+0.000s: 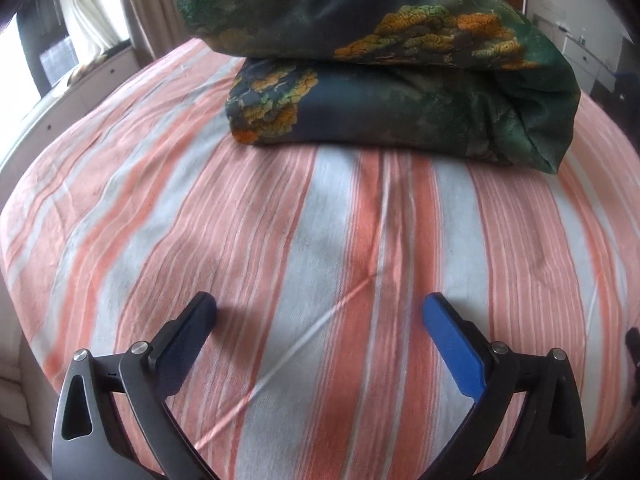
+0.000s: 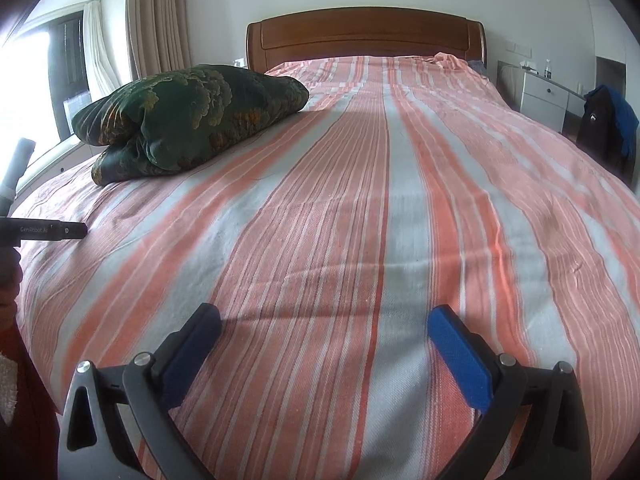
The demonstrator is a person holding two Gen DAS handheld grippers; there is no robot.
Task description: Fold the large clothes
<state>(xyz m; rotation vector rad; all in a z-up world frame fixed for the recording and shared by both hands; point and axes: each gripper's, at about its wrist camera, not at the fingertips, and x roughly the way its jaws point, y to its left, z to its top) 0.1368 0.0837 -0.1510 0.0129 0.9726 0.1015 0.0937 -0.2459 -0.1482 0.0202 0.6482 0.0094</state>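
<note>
I see a bed (image 2: 360, 208) under an orange-and-white striped sheet (image 1: 304, 240), wooden headboard (image 2: 366, 34) at the far end. Folded dark green patterned bedding (image 2: 188, 120) lies on the sheet near the bed's left edge; sheet rumpled at the far right corner

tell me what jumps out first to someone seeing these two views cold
The dark green folded quilt with orange-yellow flower patches stands out, lying doubled over on the orange and white striped bedsheet, toward the bed's left side in the right wrist view. Behind it, at the far end, rises the wooden headboard. In the foreground, the left tool and right tool are both open, holding nothing above the sheet.
</note>
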